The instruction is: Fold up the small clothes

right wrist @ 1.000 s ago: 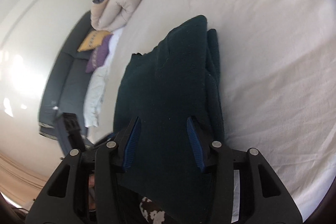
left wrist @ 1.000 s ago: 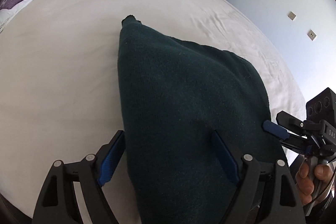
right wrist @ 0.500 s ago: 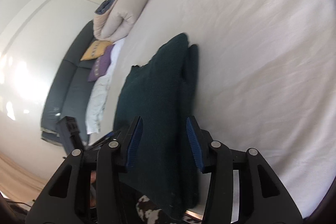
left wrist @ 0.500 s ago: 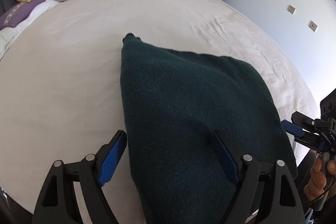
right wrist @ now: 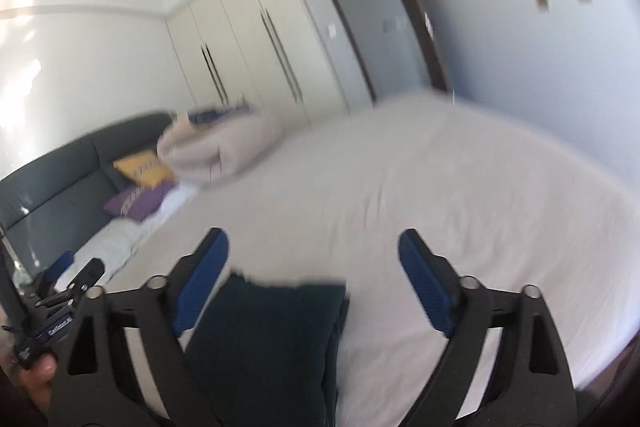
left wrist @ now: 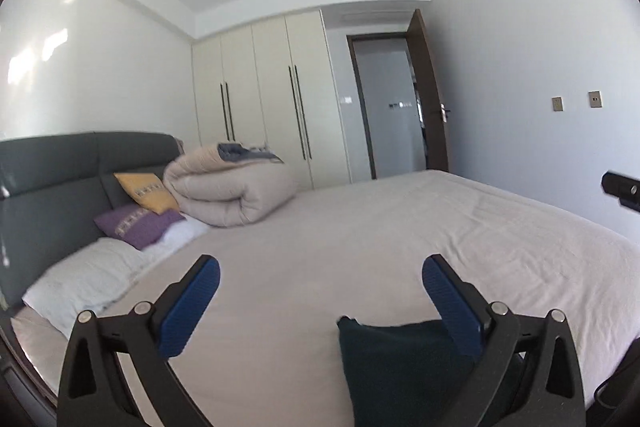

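folded dark green garment (left wrist: pixel 404 367) flat on bed (left wrist: pixel 360 227); left claw (left wrist: pixel 320 303) spread, right claw (right wrist: pixel 314 275) spread.

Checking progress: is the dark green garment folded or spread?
Folded: the dark green garment lies compact on the bed, layered edges stacked along its right side.

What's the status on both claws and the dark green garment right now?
Left claw open, empty. Right claw open, empty. Dark green garment lies folded on the bed at its near edge, below both claws. Nothing in the way.
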The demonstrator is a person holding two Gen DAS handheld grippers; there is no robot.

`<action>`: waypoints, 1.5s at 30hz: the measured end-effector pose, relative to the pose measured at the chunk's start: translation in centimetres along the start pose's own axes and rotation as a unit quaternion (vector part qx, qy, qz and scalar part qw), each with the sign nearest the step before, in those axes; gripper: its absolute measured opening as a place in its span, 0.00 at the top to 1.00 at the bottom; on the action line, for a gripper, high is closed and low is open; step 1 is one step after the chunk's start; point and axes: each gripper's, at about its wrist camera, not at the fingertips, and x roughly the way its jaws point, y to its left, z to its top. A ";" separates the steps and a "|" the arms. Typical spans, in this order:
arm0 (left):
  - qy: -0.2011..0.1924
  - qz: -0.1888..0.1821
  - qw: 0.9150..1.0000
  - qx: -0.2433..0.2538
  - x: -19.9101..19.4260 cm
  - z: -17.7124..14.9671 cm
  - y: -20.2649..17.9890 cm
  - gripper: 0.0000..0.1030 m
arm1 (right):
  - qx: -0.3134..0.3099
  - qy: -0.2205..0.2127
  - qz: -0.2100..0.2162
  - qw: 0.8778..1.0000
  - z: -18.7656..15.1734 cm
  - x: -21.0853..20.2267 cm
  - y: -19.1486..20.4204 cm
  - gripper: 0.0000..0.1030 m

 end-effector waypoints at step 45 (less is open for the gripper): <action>0.370 -0.053 0.925 -0.067 5.4 -11.8 -0.3 0.00 | -0.036 0.328 -0.097 0.939 -10.3 5.8 3.6 0.00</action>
